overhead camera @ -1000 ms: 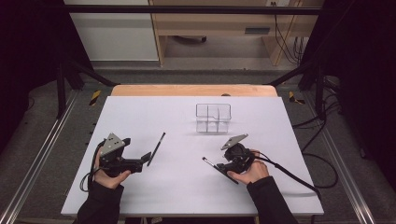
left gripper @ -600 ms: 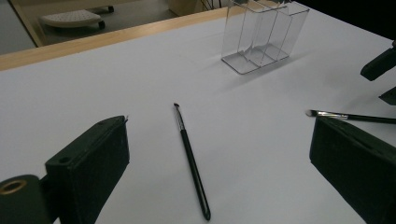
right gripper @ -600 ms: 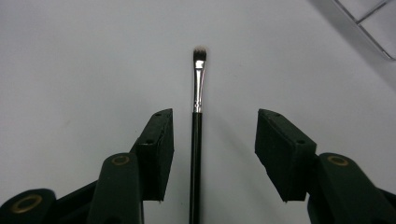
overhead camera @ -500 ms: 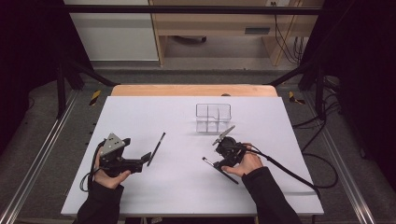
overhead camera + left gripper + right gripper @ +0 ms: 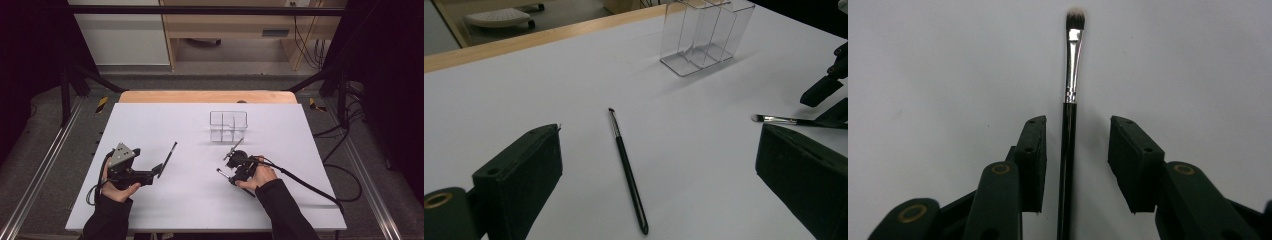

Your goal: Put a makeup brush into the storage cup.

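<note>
On the white worktop (image 5: 150, 120), the right gripper (image 5: 1075, 150) has been narrowing its jaws around a slim black-handled makeup brush (image 5: 1070, 100) pointing to twelve o'clock, not yet pinched and nearer the left jaw, so closing off-centre could roll it away.

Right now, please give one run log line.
right gripper: open, jaws closing around brush | left gripper: open, over eyeliner pencil | organizer: empty

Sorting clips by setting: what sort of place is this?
Probably a lab recording station: a white table framed by dark rails, cables trailing on the grey floor, and hand-held tongs working over a brush.
</note>
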Motion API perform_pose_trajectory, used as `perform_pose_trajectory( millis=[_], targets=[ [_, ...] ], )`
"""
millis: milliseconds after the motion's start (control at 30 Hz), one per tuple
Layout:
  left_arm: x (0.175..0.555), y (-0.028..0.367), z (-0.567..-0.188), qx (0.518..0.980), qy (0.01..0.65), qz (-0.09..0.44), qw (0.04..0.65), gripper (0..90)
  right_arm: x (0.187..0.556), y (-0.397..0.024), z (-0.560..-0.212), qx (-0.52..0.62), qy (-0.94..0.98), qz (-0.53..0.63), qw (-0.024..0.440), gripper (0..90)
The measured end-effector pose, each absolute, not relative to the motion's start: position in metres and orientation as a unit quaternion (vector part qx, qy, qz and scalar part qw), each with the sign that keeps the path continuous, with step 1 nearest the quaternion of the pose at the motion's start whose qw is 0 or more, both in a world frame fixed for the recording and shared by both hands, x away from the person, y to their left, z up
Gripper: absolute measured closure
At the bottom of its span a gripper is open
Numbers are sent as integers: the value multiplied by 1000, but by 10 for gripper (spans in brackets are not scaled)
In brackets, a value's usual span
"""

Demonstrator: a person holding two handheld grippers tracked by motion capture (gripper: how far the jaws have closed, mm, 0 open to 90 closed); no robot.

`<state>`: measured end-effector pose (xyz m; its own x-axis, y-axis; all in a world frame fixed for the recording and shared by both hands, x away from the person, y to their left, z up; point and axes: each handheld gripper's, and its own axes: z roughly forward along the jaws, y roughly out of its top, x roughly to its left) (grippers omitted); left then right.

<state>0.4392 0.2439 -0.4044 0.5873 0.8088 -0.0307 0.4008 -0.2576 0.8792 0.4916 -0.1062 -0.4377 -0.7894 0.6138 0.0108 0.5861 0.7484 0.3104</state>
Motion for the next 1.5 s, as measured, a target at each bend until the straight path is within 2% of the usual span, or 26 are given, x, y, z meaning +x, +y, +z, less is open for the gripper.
perform_pose_trajectory(
  millis=[1033, 1333, 1500],
  targets=[
    [439, 244, -405, 762, 397, 219, 462, 40, 493, -92, -446, 310, 945, 95, 31, 840],
    [440, 244, -405, 762, 398, 219, 462, 40, 492, -92, -446, 309, 945, 98, 34, 843],
    [439, 244, -405, 762, 397, 219, 462, 40, 490, -94, -443, 312, 942, 115, 51, 843]
  ],
)
